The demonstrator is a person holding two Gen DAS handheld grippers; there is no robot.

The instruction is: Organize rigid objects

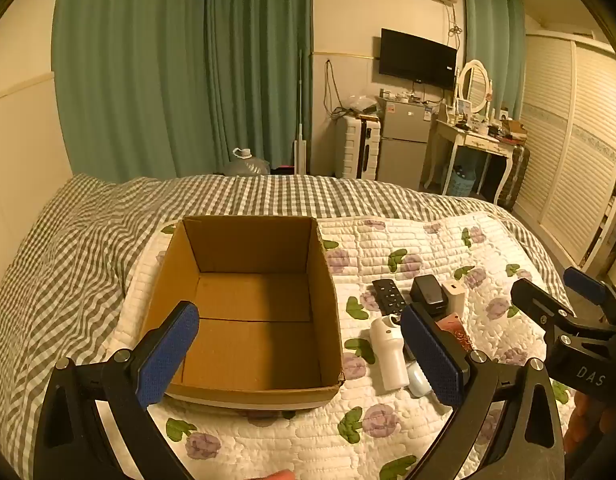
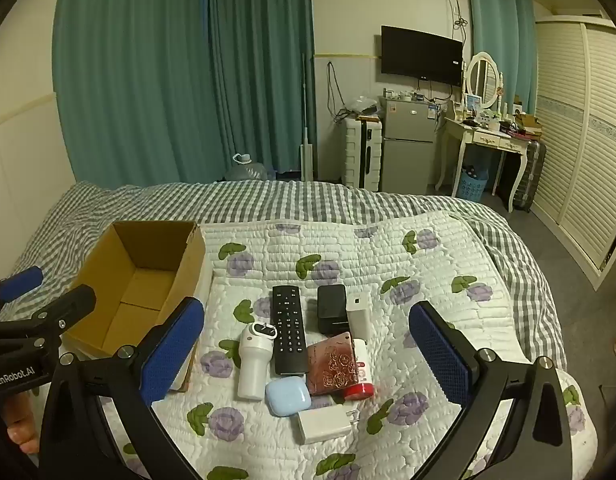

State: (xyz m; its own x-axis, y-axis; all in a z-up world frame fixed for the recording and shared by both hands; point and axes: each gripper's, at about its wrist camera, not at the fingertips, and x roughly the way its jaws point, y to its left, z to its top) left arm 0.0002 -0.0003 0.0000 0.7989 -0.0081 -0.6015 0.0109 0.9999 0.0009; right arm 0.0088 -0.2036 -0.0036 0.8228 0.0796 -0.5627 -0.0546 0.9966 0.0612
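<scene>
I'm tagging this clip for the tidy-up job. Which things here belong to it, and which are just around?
Belongs to the job:
cardboard box
black remote
white bottle
blue case
white charger
left tool, right tool, both open

Just around:
television
fridge
suitcase

My pads [image 2: 172,354] are blue, textured rubbery sheets on matt black arms. The box [image 1: 252,304] is plain brown cardboard, dull and slightly rough. The quilt [image 2: 387,248] is stitched, puffy cloth. The remote [image 2: 288,330] is matt black plastic; the blue case [image 2: 288,395] is smooth and faintly glossy.
</scene>
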